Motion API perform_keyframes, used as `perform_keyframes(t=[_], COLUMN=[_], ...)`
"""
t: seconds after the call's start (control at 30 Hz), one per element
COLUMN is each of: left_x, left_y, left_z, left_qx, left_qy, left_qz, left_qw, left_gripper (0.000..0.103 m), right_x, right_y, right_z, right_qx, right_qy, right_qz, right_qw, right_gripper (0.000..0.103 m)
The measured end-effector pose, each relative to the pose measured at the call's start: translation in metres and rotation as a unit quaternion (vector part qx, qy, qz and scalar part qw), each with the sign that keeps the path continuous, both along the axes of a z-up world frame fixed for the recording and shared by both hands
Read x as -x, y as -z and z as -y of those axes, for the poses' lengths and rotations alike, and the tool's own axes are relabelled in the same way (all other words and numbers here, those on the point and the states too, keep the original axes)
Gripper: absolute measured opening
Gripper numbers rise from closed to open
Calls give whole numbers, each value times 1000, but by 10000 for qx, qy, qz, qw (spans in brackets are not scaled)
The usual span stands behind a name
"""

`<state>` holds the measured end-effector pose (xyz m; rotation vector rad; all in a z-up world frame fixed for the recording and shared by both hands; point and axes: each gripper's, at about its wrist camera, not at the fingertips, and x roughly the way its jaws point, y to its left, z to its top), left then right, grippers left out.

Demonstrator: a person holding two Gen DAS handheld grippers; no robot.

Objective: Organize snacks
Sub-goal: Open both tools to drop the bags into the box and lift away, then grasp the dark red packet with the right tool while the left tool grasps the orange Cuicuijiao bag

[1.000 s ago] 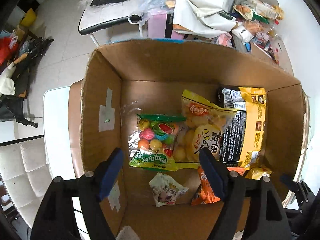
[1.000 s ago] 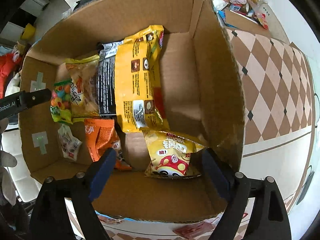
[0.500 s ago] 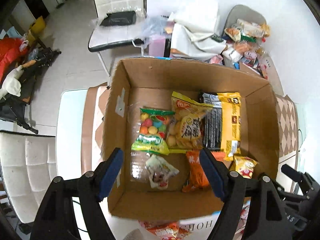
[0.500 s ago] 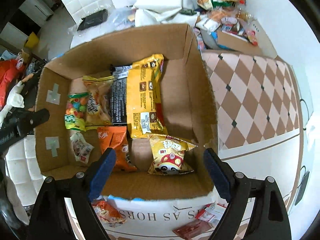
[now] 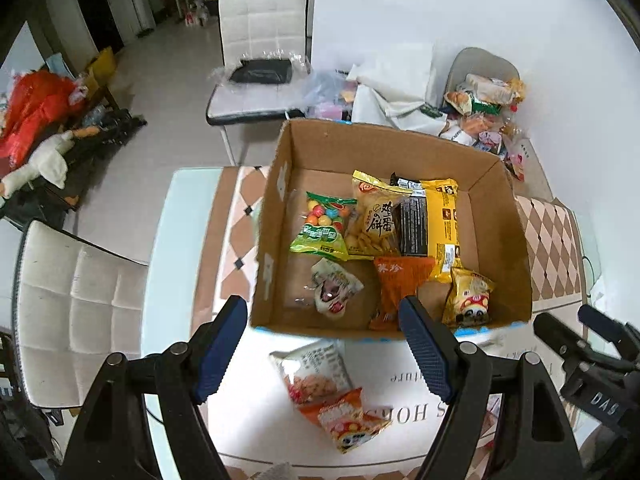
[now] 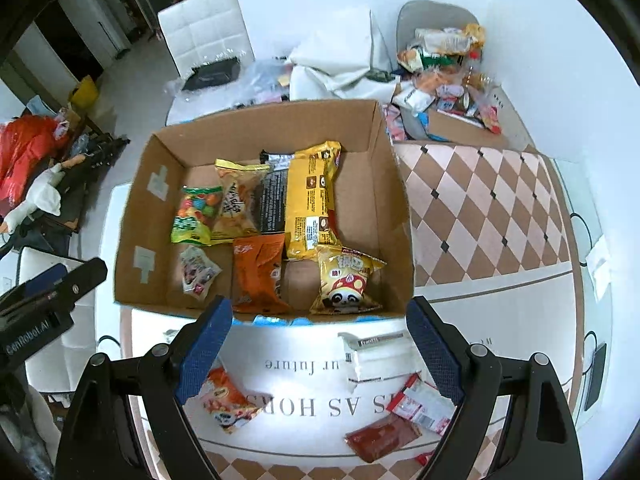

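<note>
An open cardboard box point(image 5: 276, 200) point(image 6: 384, 160) stands on the table and holds several snack packs: a green candy bag point(image 5: 322, 226), a yellow biscuit bag point(image 5: 376, 216), a long yellow pack point(image 6: 312, 196), an orange pack point(image 6: 258, 272) and a yellow panda bag point(image 6: 346, 278). Loose snacks lie in front of the box: a white and an orange packet point(image 5: 334, 392), a white carton point(image 6: 376, 354), red sachets point(image 6: 400, 420). My left gripper point(image 5: 324, 354) and right gripper point(image 6: 316, 350) are both open and empty, held above the table in front of the box.
White chairs stand at the left point(image 5: 76, 304) and behind the table point(image 5: 260, 40). A heap of snacks and bags point(image 6: 444, 68) lies behind the box. The table has a checked runner point(image 6: 480, 208) to the right.
Both grippers have pulled back and up from inside the box, so the whole box and the loose snacks in front of it now show. Both stayed open.
</note>
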<state>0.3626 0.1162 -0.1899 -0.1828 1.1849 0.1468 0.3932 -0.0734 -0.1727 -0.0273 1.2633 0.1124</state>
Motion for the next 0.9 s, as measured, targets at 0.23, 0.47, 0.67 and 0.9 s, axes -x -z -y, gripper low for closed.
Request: perform_keyframes(t=[0.23, 0.47, 0.67, 0.9], left_x=[43, 69, 86, 98], left_y=[-27, -32, -19, 36], left_z=[16, 28, 38, 42], left_qx=[-149, -73, -112, 317], left_qy=[132, 139, 202, 16], left_qz=[260, 244, 53, -772], left_qw=[9995, 9996, 9997, 9965], left_gripper=[77, 77, 77, 77], right_x=[39, 68, 91, 115], right_y=[-35, -49, -41, 13], right_z=[4, 7, 13, 49], right_qx=[-91, -251, -394, -492], right_qy=[-22, -24, 0, 461], right_qz=[376, 449, 272, -466], right_qw=[9992, 9987, 9989, 9966], right_gripper=[91, 91, 91, 91])
